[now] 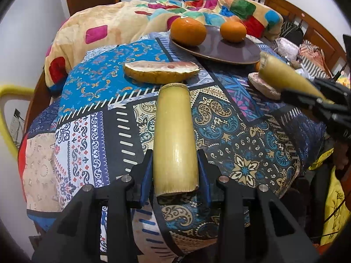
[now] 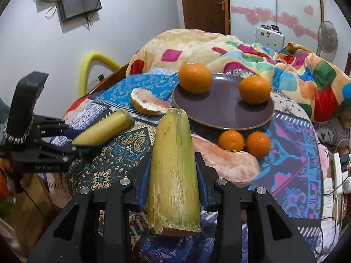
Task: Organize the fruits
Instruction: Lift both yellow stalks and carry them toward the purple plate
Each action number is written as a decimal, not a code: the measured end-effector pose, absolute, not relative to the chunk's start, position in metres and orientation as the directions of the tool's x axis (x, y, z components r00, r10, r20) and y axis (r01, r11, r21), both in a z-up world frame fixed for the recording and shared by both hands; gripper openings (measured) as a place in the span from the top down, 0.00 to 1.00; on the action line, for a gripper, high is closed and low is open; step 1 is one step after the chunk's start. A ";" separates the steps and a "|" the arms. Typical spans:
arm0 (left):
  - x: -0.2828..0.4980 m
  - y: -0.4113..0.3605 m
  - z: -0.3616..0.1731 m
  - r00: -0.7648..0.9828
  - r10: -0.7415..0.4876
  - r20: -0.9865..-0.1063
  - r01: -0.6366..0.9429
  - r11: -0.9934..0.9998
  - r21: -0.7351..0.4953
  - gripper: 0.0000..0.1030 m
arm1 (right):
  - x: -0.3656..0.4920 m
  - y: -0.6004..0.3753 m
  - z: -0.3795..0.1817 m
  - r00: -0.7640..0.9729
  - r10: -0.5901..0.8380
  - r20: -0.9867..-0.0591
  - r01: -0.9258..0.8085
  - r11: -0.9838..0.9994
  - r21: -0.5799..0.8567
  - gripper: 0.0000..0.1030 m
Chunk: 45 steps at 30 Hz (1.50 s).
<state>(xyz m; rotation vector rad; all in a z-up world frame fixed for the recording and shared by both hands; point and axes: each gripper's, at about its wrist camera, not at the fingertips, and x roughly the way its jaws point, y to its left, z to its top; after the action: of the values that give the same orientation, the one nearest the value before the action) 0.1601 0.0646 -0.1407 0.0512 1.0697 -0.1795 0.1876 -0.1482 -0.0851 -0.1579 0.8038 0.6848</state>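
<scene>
While both hover over the cloth, left gripper (image 1: 175, 171) fingers clamp a cane piece (image 1: 174, 140), right gripper (image 2: 174, 173) another (image 2: 173, 171)

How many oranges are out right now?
4. Two sit on the plate: one at its left rim, one at its right. Two more lie side by side on the cloth just in front.

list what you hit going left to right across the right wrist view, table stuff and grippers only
left gripper with its cane piece → pomelo wedge → cane piece in the right gripper → plate → two loose oranges
</scene>
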 end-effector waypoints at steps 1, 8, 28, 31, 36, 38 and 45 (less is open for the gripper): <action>0.162 0.063 -0.141 0.461 -0.118 -0.879 0.173 0.984 -0.041 0.63 | 0.189 -0.151 -0.084 0.501 0.500 -0.706 -0.616 0.779 0.115 0.67; 0.194 0.053 -0.142 0.453 -0.113 -0.884 0.203 0.979 -0.021 0.63 | 0.203 -0.168 -0.077 0.535 0.481 -0.694 -0.584 0.805 0.107 0.67; 0.208 0.034 -0.064 0.653 -0.191 -0.733 0.208 0.976 -0.069 0.65 | 0.240 -0.198 -0.040 0.650 0.468 -0.599 -0.506 0.854 0.118 0.67; 0.216 0.024 -0.055 0.669 -0.218 -0.711 0.228 0.970 -0.082 0.65 | 0.246 -0.197 -0.035 0.661 0.475 -0.582 -0.503 0.855 0.126 0.67; 0.235 0.009 -0.054 0.668 -0.240 -0.704 0.250 0.964 -0.091 0.65 | 0.255 -0.193 -0.034 0.666 0.477 -0.573 -0.507 0.853 0.122 0.67; 0.241 0.005 -0.057 0.660 -0.246 -0.710 0.260 0.961 -0.091 0.65 | 0.257 -0.191 -0.036 0.668 0.475 -0.573 -0.508 0.854 0.115 0.67; 0.265 -0.009 -0.074 0.616 -0.265 -0.741 0.288 0.952 -0.102 0.65 | 0.271 -0.186 -0.044 0.659 0.479 -0.580 -0.517 0.849 0.113 0.67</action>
<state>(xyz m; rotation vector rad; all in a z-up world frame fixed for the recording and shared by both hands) 0.2652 -0.0090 -0.0741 0.0282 0.8489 -0.3182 0.2708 -0.1857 -0.0444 -0.0632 0.6378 0.5639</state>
